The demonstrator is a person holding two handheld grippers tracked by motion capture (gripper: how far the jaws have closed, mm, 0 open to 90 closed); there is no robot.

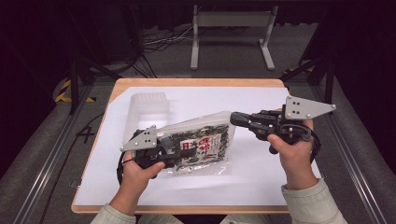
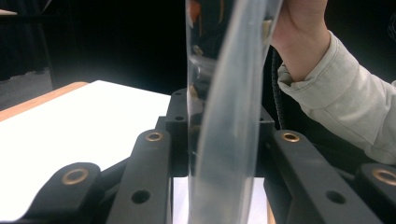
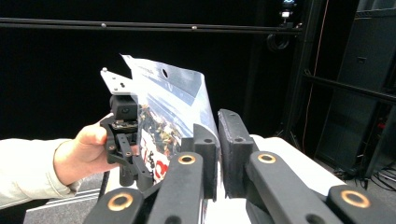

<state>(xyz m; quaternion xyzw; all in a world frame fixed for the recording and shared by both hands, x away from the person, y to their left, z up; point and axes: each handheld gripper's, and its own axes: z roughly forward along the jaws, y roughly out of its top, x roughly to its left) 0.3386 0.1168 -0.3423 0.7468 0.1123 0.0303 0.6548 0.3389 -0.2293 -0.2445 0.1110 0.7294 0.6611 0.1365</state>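
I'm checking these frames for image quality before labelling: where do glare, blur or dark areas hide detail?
High view: white table sheet bright, floor around it dim. Left gripper view: clear bag edge looms close, soft and shiny, background black. Right gripper view: the bag's print reads fairly well against black; the sleeve looks slightly soft.

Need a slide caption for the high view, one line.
Person holds a clear snack bag above the table, left gripper and right gripper clamped on opposite ends.

snack bag (image 1: 198, 147) | clear, printed | held above table, tilted
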